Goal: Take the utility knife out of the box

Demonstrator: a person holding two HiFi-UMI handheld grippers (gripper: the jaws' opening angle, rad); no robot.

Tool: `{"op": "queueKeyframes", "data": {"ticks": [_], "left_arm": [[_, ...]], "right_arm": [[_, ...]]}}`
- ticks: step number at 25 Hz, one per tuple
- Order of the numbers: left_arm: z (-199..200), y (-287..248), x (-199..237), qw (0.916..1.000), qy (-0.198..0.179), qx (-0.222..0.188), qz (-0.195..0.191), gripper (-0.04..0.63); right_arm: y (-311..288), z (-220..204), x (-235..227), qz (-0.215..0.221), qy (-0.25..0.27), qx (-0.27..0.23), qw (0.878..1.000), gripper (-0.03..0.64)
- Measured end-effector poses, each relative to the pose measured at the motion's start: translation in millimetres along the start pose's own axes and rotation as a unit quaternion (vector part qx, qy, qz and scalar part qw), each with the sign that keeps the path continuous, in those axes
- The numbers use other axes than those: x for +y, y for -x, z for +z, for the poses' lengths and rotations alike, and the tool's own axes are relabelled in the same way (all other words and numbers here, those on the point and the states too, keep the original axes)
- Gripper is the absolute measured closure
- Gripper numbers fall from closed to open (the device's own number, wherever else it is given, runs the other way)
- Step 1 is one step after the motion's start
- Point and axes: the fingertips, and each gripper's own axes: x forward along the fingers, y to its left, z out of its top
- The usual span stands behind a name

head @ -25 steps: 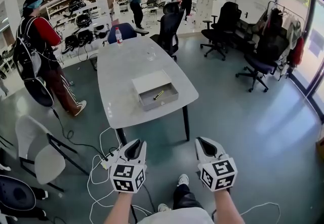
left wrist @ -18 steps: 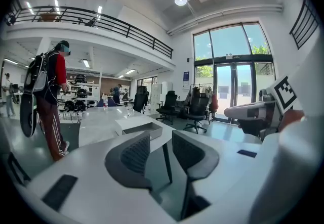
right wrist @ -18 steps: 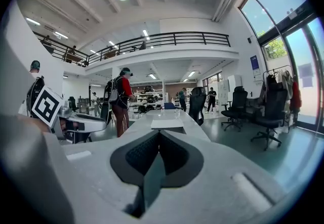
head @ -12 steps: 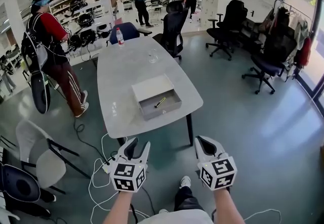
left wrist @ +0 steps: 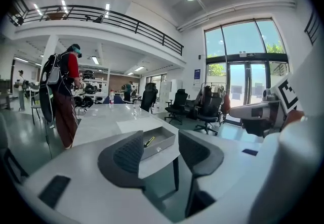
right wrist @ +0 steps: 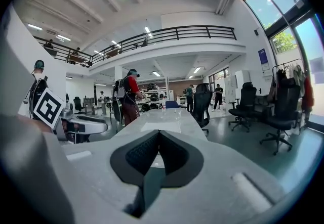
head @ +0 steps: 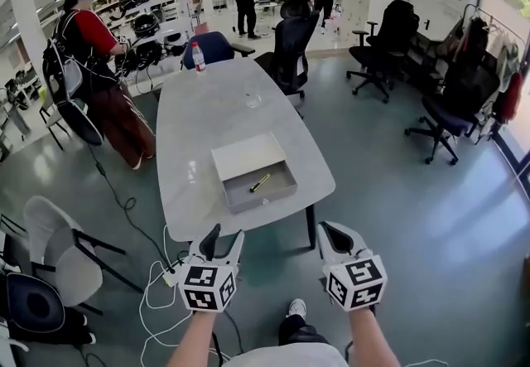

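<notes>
Left tool: my left tool [head: 224, 234] hangs low in front of me, short of the tabletop [head: 207, 117], jaws opening with nothing between them.
Right tool: my right tool [head: 330, 231] rides beside it at the same level, jaws together and empty.
Utility knife: the yellow-and-black utility knife [head: 260, 183] lies slantwise on the floor of the open grey box [head: 248, 202], touched by neither tool.
Box: it sits toward the near end of the tabletop, by the right edge, with a pale flat panel just behind the tray; through the left tool's gap it shows well apart from the jaws.
Done so far: nothing of the task proper, as I judge it. The knife is still in the box and both tools are well short of it.
Left to do: close the distance, reach into the box, grip the knife and lift it clear.
Change since a second ago: the left jaws, then shut, now stand apart. The tabletop and box have drawn nearer and sit lower in the head view. The two tools keep their side-by-side pairing at the bottom of the frame.
Bystander: a person in a red top with a backpack [head: 91, 59] stands off the tabletop's far left side, a little farther right in the head view than before.
</notes>
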Motion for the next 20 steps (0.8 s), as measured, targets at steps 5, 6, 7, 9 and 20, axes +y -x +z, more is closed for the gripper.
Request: {"op": "queueKeyframes", "data": {"ticks": [5, 6, 7, 9, 20], "left_arm": [[6.0, -32.3, -5.0, 0.9999, 0.011, 0.008, 0.009, 0.367], [6.8, -38.1, -6.2, 0.9998, 0.012, 0.009, 0.011, 0.363], [7.6, -43.8, -7.2, 0.9998, 0.013, 0.011, 0.014, 0.36], [10.4, -54.9, -7.0, 0.9996, 0.014, 0.012, 0.021, 0.356], [18.9, -102.6, -3.5, 0.9979, 0.005, 0.032, 0.056, 0.341]], "right_arm": [[-23.1, 9.1, -27.3, 0.016, 0.002, 0.005, 1.0, 0.612], [-28.0, 10.9, -32.8, 0.019, 0.002, 0.005, 1.0, 0.612], [-33.2, 12.9, -38.2, 0.023, 0.002, 0.005, 1.0, 0.612], [-44.2, 18.0, -47.6, 0.032, 0.003, 0.003, 0.999, 0.612], [-87.9, 30.1, -83.5, 0.077, 0.003, 0.001, 0.997, 0.612]]}}
